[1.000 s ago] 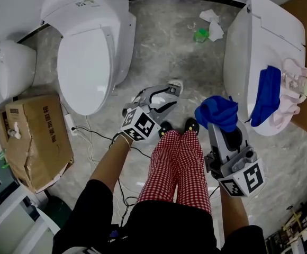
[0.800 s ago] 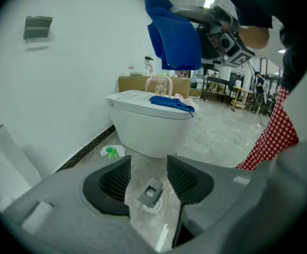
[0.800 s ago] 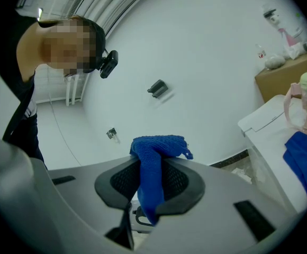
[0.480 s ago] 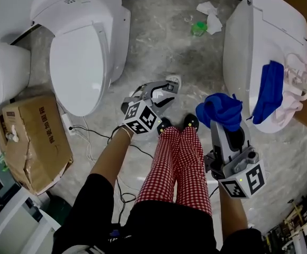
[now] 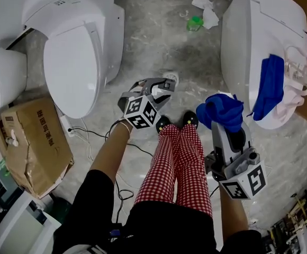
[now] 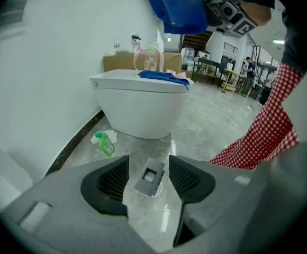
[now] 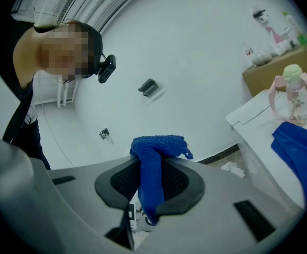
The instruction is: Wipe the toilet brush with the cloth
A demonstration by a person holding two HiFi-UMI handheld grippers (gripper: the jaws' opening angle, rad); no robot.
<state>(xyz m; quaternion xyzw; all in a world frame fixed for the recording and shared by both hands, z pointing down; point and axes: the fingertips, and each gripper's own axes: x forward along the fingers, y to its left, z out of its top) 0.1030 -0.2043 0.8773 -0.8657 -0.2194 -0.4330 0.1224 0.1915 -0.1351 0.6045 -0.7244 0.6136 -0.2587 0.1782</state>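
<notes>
A white toilet point(image 5: 77, 57) is standing at the left. Right of it, the left gripper point(image 5: 161, 87) is pointing down at the floor. Its jaws have just been opening and are gripping nothing. A grey square holder point(image 6: 150, 177) is showing through the gap, on the tiles. The right gripper point(image 5: 223, 125) is clamping the blue cloth point(image 5: 220, 111), which is bunching above its tips. A second blue cloth point(image 5: 268, 86) is lying on the right-hand toilet point(image 5: 238, 41).
</notes>
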